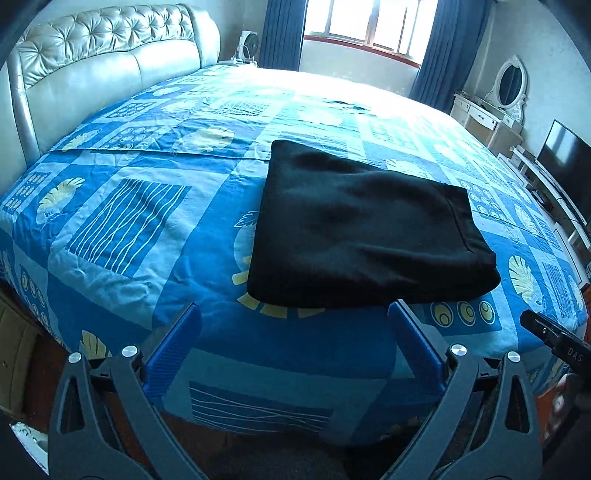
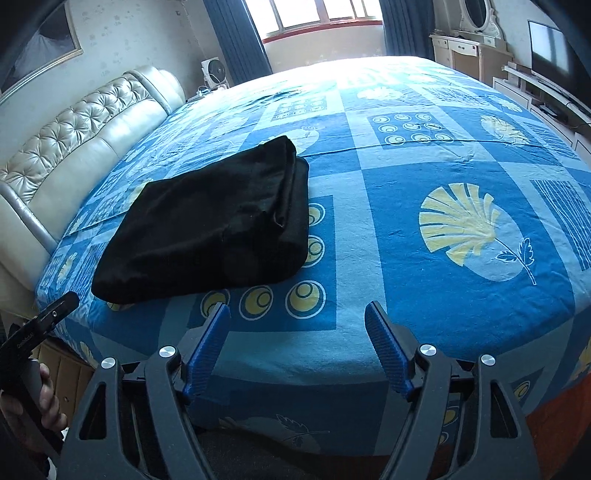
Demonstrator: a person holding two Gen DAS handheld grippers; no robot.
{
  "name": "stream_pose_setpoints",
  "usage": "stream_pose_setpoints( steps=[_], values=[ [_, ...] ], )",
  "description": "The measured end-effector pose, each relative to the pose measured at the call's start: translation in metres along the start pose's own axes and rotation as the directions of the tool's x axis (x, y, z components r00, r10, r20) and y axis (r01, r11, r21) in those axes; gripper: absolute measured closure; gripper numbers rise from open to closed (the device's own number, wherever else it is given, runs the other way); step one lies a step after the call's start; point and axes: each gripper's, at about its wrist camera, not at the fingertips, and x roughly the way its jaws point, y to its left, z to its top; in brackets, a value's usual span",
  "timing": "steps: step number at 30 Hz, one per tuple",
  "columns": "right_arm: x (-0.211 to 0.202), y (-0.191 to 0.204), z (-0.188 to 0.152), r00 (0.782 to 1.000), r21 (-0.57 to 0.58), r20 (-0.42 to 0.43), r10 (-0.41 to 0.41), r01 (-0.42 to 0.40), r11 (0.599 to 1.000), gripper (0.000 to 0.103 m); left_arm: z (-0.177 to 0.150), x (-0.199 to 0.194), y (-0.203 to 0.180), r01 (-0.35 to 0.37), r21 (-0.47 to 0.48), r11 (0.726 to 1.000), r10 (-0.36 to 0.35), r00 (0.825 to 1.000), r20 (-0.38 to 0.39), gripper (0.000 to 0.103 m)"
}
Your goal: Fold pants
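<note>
Both the left gripper (image 1: 295, 314) and right gripper (image 2: 297, 312) gape wide, empty, above the blue patterned bedsheet (image 1: 129, 221). Folded black pants (image 1: 369, 229) lie just ahead; tufted headboard (image 1: 103, 48) and curtained window (image 1: 369, 22) beyond.

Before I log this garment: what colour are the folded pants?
Plain black, no pattern. The pants show best in the left wrist view.
</note>
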Motion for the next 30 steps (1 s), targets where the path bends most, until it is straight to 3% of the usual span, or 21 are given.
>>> stream_pose_setpoints(
  steps=[4,13,18,23,30],
  values=[
    [0.004,0.001,-0.004,1.000,-0.001,-0.021,0.002,-0.002,1.000,0.029,0.000,-0.001,0.000,-0.074,0.047,0.996,0.073,0.997,0.027,0.002],
    [0.007,0.002,-0.007,0.999,-0.002,-0.033,0.002,-0.002,1.000,0.029,-0.004,0.002,-0.004,-0.033,0.047,0.998,0.032,0.999,0.014,0.002],
    [0.010,0.002,-0.009,0.999,-0.006,-0.045,0.000,0.000,1.000,0.029,-0.007,0.000,-0.013,-0.081,0.090,0.993,0.078,0.996,0.039,0.002],
    [0.011,0.003,-0.010,0.999,-0.006,-0.052,0.005,-0.006,1.000,0.029,-0.006,0.003,-0.018,-0.101,0.127,0.987,0.100,0.995,0.013,0.002],
    [0.012,0.006,-0.012,0.998,-0.015,-0.061,0.011,-0.012,1.000,0.029,-0.007,0.000,-0.020,-0.088,0.136,0.987,0.086,0.996,0.018,0.002]
  ],
)
